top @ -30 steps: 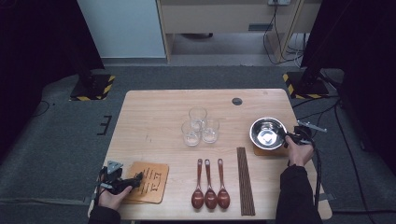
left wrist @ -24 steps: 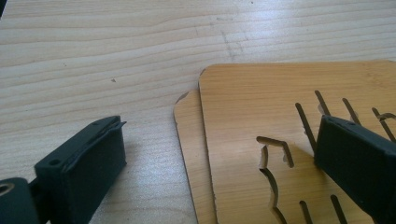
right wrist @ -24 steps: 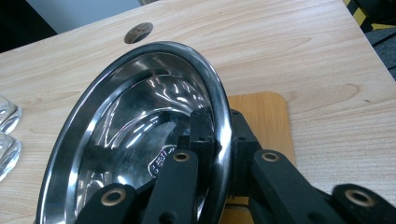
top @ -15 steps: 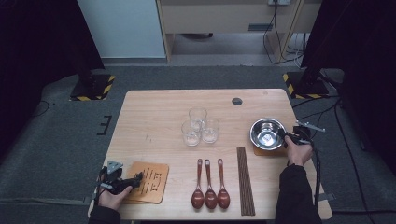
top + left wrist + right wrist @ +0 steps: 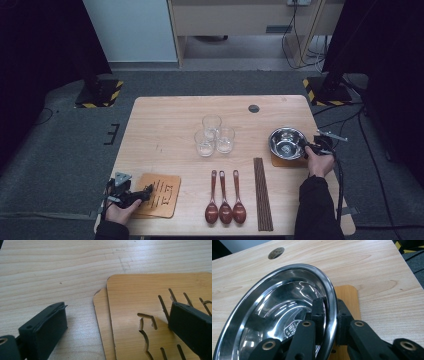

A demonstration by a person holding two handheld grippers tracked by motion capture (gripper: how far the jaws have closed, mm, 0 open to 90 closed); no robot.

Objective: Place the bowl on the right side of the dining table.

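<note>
at the right edge of the high view, my right gripper [image 5: 306, 146] straddles the rim of the steel bowl [image 5: 286, 142], which sits on a wooden coaster [image 5: 285, 162]

one jaw stands inside the bowl and one outside; they have just been opening a little with the rim between them, and whether the pads press it i cannot tell. at lower left, my left gripper [image 5: 145, 191] is spread wide over the stacked cut-out coasters [image 5: 161, 195], one jaw above the table [image 5: 165, 125], the other over the top coaster, gripping nothing
</note>
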